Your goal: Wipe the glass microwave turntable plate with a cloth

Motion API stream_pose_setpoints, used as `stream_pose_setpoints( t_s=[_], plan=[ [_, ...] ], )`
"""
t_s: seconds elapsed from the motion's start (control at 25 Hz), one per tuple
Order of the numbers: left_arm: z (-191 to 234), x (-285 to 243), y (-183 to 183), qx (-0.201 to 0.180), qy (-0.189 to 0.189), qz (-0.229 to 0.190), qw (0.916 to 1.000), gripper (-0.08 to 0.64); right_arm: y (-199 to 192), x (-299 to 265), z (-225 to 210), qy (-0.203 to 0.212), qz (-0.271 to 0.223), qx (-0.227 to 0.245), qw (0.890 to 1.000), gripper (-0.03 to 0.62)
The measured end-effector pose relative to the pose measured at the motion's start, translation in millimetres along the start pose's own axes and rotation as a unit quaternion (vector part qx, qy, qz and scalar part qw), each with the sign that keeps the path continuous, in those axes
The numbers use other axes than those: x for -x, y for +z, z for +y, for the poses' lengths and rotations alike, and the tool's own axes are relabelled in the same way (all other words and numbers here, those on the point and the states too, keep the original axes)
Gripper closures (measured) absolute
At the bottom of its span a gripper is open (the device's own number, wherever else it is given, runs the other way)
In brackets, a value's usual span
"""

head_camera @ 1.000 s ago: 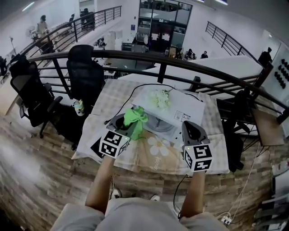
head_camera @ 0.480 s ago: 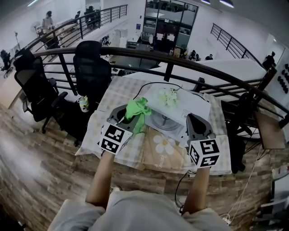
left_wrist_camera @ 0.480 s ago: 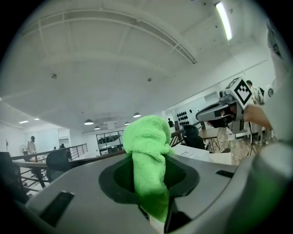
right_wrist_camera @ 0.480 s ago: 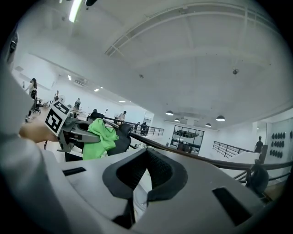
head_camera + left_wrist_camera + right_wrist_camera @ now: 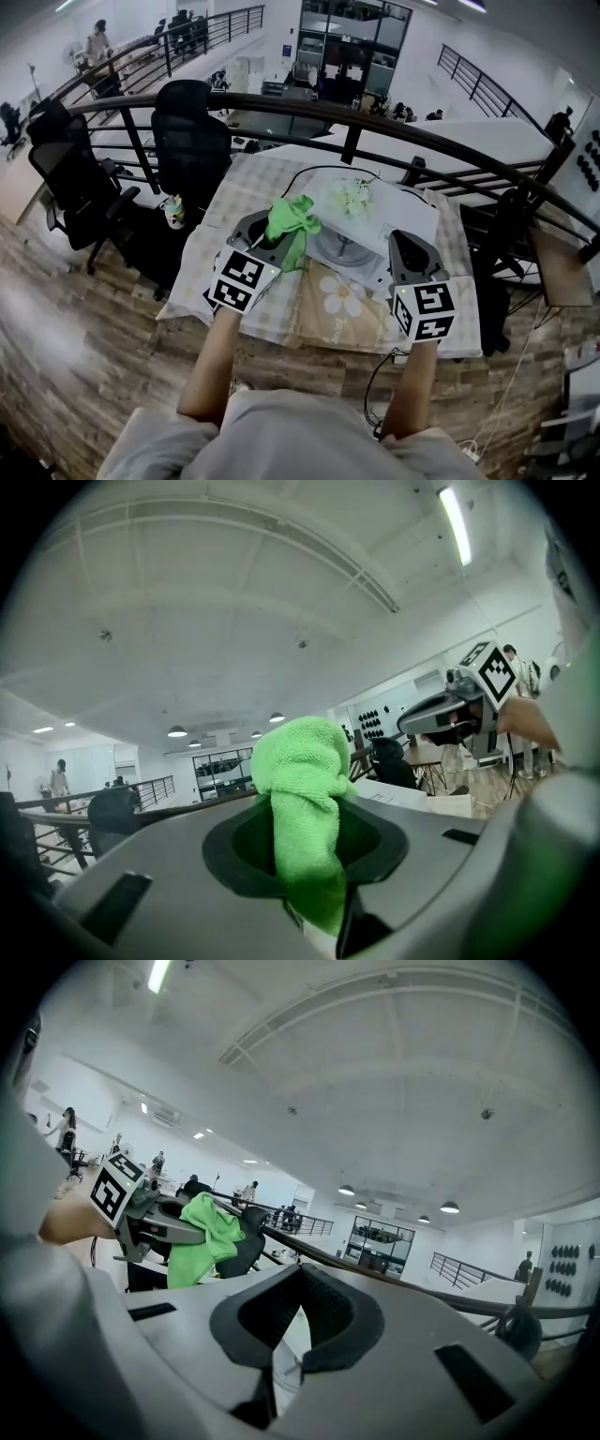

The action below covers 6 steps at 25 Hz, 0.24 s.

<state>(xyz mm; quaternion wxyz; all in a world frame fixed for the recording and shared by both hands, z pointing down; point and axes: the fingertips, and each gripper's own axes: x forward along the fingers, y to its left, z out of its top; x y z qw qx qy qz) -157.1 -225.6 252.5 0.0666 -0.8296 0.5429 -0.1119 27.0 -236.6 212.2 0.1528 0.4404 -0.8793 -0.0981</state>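
Observation:
The round glass turntable plate (image 5: 336, 247) lies at the front of the white microwave (image 5: 394, 221) on the table. My left gripper (image 5: 274, 234) is shut on a bright green cloth (image 5: 292, 223), held just left of the plate and above the table. In the left gripper view the cloth (image 5: 302, 799) bulges up out of the jaws and hangs down between them. My right gripper (image 5: 406, 247) is at the plate's right side, shut with nothing in it. Both gripper views tilt up at the ceiling, so the plate is hidden in them.
A bunch of pale flowers (image 5: 352, 197) lies on top of the microwave. A beige mat with a daisy print (image 5: 342, 302) covers the near part of the checked tablecloth (image 5: 246, 187). A black cable (image 5: 309, 172) runs behind the microwave. A dark railing (image 5: 281, 105) and office chairs (image 5: 192, 131) stand beyond.
My left gripper has risen a little and moved forward with the green cloth. The right gripper has kept its place beside the microwave.

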Motion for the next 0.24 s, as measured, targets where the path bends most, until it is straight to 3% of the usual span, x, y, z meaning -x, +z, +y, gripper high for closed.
stream_pose_setpoints(
  t_s=[0.24],
  plan=[
    [-27, -2, 15, 0.008, 0.005, -0.012, 0.9999, 0.428, -7, 23, -18, -0.002, -0.005, 0.006, 1.000, 0.580]
  ],
)
